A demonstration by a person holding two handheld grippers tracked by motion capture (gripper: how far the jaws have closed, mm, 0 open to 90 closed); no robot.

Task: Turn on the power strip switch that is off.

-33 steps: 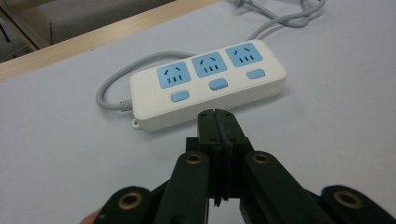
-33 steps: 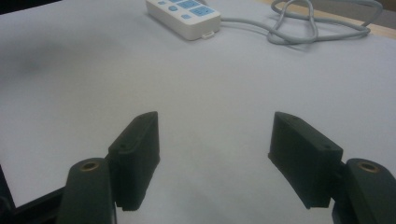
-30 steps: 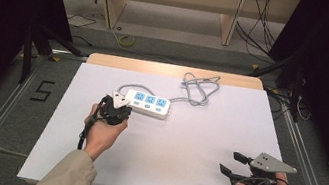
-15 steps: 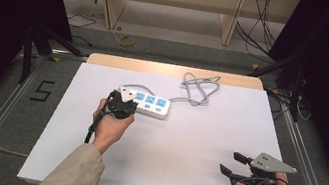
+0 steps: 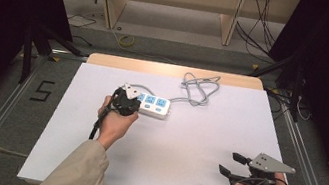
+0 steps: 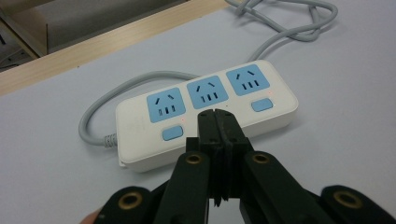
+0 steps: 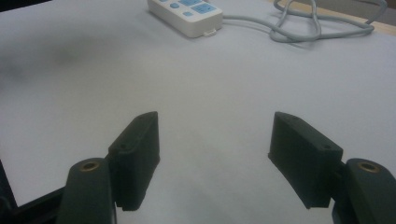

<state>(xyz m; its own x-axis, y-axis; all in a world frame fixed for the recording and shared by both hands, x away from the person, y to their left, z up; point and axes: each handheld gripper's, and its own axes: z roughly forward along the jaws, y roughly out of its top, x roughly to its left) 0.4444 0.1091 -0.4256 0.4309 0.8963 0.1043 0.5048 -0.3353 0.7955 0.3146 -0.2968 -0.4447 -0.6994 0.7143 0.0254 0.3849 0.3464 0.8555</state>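
Observation:
A white power strip [image 5: 154, 106] with three blue sockets and blue buttons lies at the table's middle back. Its grey cable [image 5: 198, 86] is coiled behind it. My left gripper [image 5: 130, 104] is over the strip's left end, shut with nothing between its jaws. In the left gripper view the closed tips [image 6: 217, 117] sit just above the power strip [image 6: 140, 122], in front of the middle socket and between two buttons. My right gripper [image 5: 233, 165] is held open near the front right corner, empty. Its right gripper view shows the gripper [image 7: 215, 128] over bare table, with the power strip [image 7: 187, 13] far off.
The white table top [image 5: 195, 138] has a wooden strip along its back edge. The cable [image 6: 285, 28] loops toward the back right. Wooden shelving stands beyond the table. A "5" mark [image 5: 42, 90] is on the floor at left.
My left gripper has moved forward and to the right, onto the power strip's left end. The right gripper has stayed where it was, open.

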